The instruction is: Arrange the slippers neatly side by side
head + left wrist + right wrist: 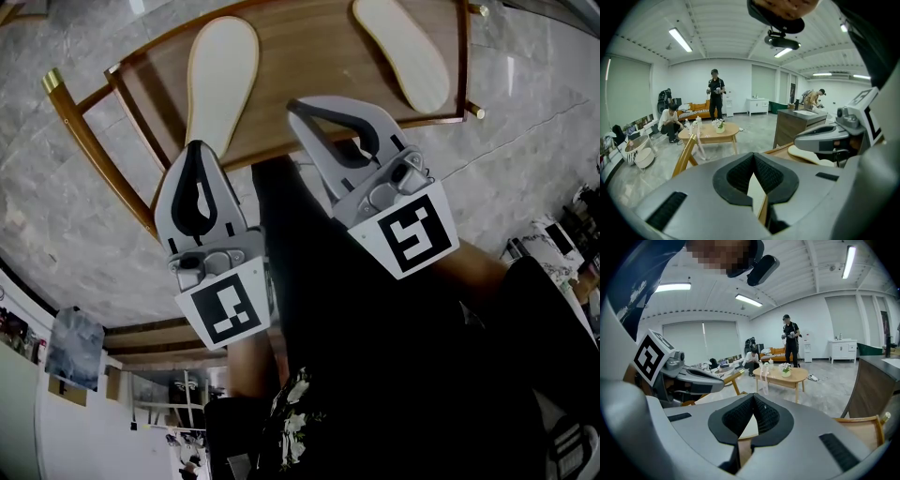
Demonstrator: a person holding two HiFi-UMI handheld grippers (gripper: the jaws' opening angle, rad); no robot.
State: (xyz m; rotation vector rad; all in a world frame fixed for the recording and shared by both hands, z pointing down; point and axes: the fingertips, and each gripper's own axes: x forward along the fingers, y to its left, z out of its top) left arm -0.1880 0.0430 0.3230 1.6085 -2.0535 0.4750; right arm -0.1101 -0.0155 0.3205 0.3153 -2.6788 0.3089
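Note:
Two pale cream slippers lie sole-up on a low wooden table (309, 66) in the head view. The left slipper (221, 75) lies lengthwise at the table's left half. The right slipper (401, 52) slants at the far right, well apart from the first. My left gripper (195, 150) hovers with its tip over the near end of the left slipper, jaws shut and empty. My right gripper (295, 105) hangs above the table's middle front, also shut with nothing held. Cream slipper surface (754, 190) shows past the shut jaws in the left gripper view.
The table has a raised rim and brass-capped legs (52, 82) and stands on a grey marble floor (56, 216). Across the room stand a round coffee table (785, 376), a wooden cabinet (797, 123) and several people.

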